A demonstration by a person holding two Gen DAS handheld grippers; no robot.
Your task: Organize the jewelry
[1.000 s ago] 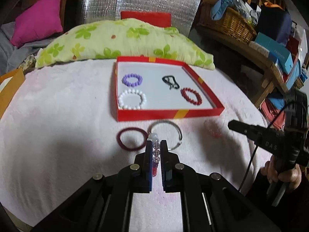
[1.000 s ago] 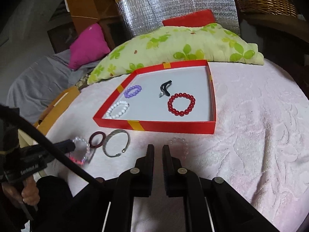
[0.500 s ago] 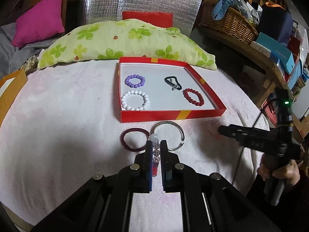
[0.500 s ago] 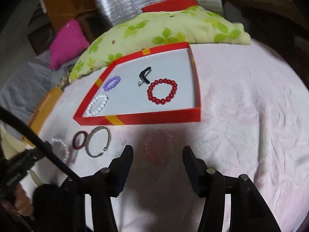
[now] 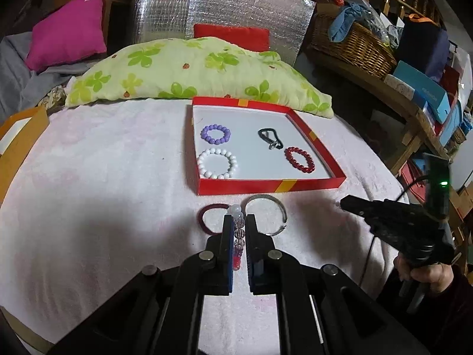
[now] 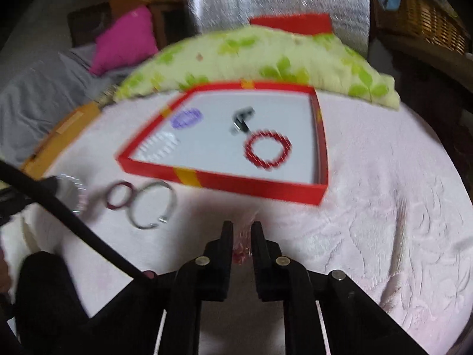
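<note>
My left gripper [image 5: 239,222] is shut on a clear and pink bead bracelet [image 5: 239,230], held above the pink cloth. My right gripper [image 6: 242,230] is shut on a pale pink bead bracelet [image 6: 243,247] just in front of the red tray [image 6: 245,185]. The tray [image 5: 266,184] holds a purple bracelet [image 5: 215,133], a white bracelet [image 5: 217,163], a red bracelet [image 5: 299,159] and a black clip [image 5: 269,137]. A dark red bangle [image 5: 208,220] and a silver bangle [image 5: 267,214] lie on the cloth in front of the tray. The right wrist view is blurred.
A green floral pillow [image 5: 192,74] lies behind the tray. An orange box [image 5: 17,139] stands at the left edge. A wicker basket [image 5: 351,44] and boxes sit on a shelf at the right. A magenta cushion [image 5: 68,29] is at the back left.
My right gripper opened, moved forward over the pale pink bracelet and has closed on it. My left gripper keeps its bracelet and has shifted only a little.
</note>
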